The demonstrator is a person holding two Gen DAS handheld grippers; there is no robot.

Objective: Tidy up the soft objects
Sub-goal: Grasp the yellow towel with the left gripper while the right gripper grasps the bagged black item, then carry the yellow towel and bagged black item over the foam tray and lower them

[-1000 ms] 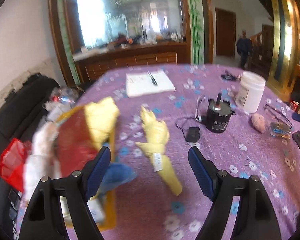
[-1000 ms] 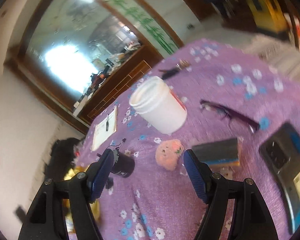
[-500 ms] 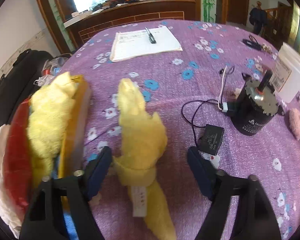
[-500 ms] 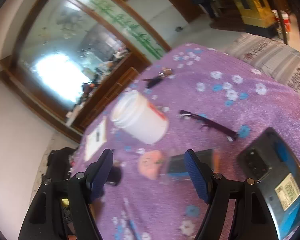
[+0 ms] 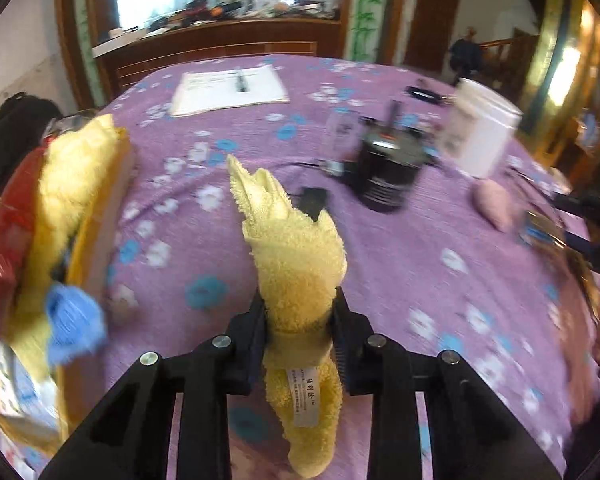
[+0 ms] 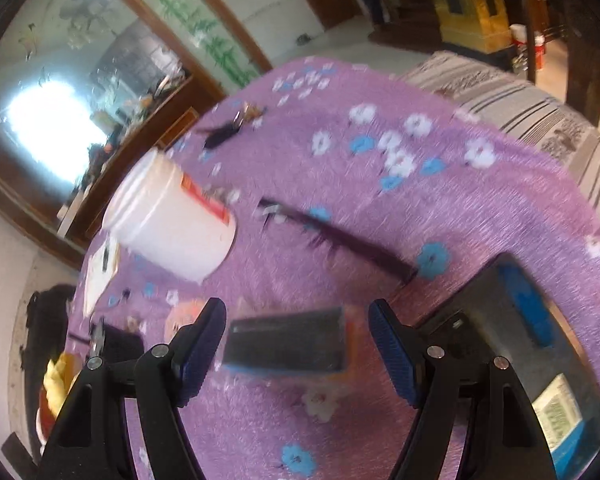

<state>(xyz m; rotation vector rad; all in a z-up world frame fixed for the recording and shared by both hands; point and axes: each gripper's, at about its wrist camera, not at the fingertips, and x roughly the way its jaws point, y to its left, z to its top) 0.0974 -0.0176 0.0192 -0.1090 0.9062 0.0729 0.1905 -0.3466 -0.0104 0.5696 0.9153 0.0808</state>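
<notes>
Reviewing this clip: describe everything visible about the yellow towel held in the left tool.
The yellow towel looks like fluffy terry cloth, rolled or bunched into a long bundle. A band of the same yellow fabric wraps its lower part, with a white printed label hanging below it. The left tool is shut on it just above that band, both blue-padded fingers pressing its sides. Its pointed, folded upper end extends away from the camera over the purple flowered tablecloth; the tail hangs toward the camera. Whether it touches the cloth is unclear.
</notes>
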